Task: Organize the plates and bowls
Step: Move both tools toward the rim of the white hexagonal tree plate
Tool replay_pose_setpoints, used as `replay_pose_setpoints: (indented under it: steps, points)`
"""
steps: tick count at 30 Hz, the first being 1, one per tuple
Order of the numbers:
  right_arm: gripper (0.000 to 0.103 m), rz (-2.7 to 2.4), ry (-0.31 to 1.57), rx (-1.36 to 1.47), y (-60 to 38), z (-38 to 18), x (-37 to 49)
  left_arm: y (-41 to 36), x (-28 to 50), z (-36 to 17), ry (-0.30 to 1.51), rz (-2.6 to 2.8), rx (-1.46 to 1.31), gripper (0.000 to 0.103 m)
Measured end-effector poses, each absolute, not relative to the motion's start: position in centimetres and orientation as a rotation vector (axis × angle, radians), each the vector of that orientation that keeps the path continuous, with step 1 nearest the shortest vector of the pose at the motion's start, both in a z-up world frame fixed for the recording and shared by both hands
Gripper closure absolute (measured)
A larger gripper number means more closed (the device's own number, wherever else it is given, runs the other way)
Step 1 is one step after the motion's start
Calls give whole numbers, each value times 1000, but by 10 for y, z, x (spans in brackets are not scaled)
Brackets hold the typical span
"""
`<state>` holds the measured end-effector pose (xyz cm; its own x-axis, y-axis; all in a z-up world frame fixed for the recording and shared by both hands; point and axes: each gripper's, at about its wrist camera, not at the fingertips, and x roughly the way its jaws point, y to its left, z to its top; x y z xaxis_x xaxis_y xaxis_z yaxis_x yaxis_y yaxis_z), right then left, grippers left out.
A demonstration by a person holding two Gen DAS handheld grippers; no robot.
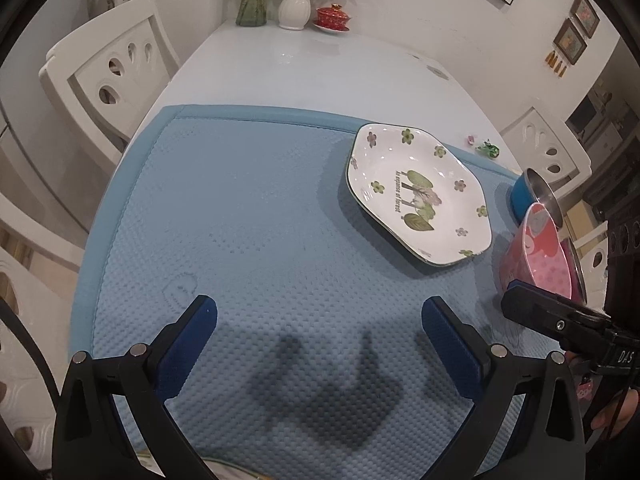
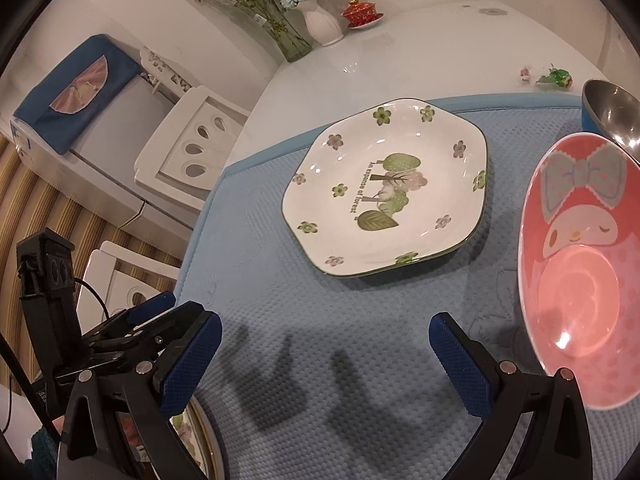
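A white hexagonal plate [image 1: 418, 194] [image 2: 386, 188] with green flowers and trees lies on the blue mat [image 1: 248, 216] [image 2: 312, 340]. To its right stands a pink cartoon bowl [image 1: 538, 254] [image 2: 588, 272], and behind that a blue bowl with a steel inside [image 1: 534, 196] [image 2: 610, 114]. My left gripper [image 1: 320, 314] hangs open over bare mat, left of and nearer than the plate. My right gripper [image 2: 326, 330] is open too, just in front of the plate, with the pink bowl beside its right finger. Another plate's gold rim [image 2: 198, 436] shows under its left finger.
The white table [image 1: 320, 68] carries a glass vase [image 1: 252, 0], a white vase [image 1: 294, 6] and a red lidded cup [image 1: 333, 18] at its far end. Small trinkets [image 1: 486, 147] lie past the mat. White chairs [image 1: 108, 76] stand at both sides.
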<state>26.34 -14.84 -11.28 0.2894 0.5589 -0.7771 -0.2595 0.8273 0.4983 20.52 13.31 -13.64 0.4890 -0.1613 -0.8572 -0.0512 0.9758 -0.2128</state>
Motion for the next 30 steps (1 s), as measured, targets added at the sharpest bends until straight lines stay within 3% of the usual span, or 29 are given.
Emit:
replay_pose_setpoints:
  steps: [13, 30]
  points:
    - [0, 571, 1192, 427, -140, -124, 291, 126, 229, -153, 1090, -56, -219, 1]
    - [0, 470, 1162, 341, -131, -126, 302, 130, 256, -166, 1085, -54, -244, 1]
